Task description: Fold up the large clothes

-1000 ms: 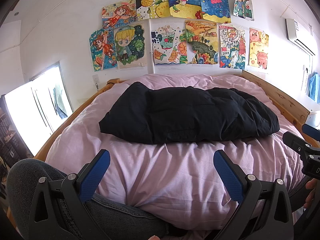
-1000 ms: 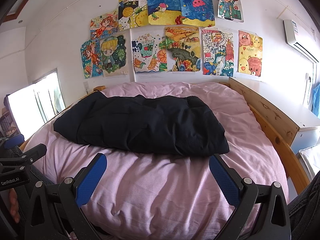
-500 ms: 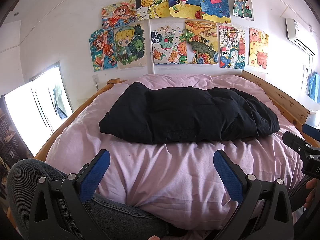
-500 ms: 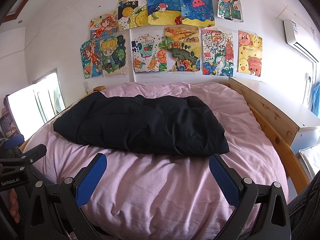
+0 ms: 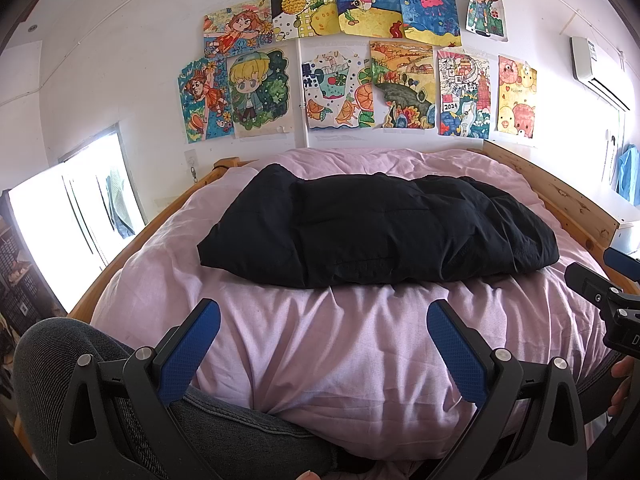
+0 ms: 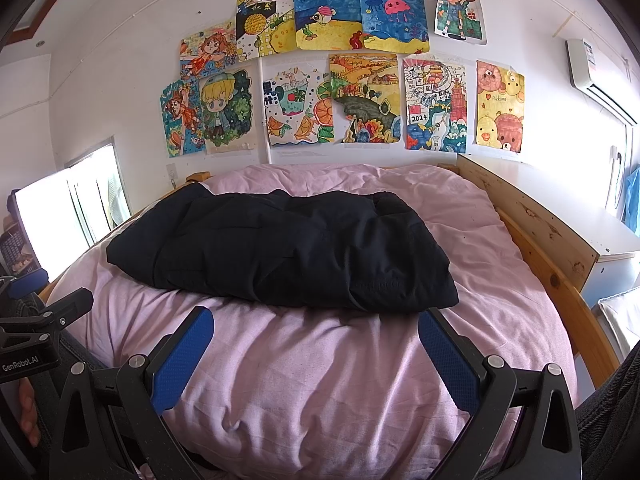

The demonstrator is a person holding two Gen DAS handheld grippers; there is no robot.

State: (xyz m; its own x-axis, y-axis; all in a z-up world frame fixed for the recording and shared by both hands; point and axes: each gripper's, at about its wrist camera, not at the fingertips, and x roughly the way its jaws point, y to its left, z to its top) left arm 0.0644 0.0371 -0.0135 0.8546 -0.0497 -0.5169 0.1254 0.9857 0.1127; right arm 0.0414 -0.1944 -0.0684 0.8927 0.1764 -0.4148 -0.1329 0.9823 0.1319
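Blue-padded fingers in the near field: left gripper (image 5: 323,328) spread wide, nothing between the pads, hanging over the near edge of the bed. Right gripper (image 6: 315,336) likewise wide apart and empty, its right fingertip just short of the garment's near right corner. Denim knee (image 5: 60,364) pressed against the bed's near left side.

Pink duvet (image 5: 320,344) next out: soft, rumpled, deep creases running toward the near edge. It gives under load, so no firm backing for pinching cloth against it.

Middle of the bed: black padded garment (image 5: 380,232), lying crosswise in a long bundle, apparently already doubled over itself. Quilted stitch lines visible; puffy, thick, matte shell. Judgement: light for its bulk, compliant, springy, so folds will tend to loft back open. Shell probably smooth and somewhat slippery, so a shallow pinch may slide off. Better to bite deep over a seam or hemmed edge, through all layers. Best holds look like the two near corners of the bundle, left one at the thinner flat end, right one at the fatter rounded end; one gripper each, lifted together to keep the edge straight.

Beyond the garment: bare duvet, wooden bed frame (image 6: 540,232) on the right, then the wall with children's drawings (image 5: 352,68).
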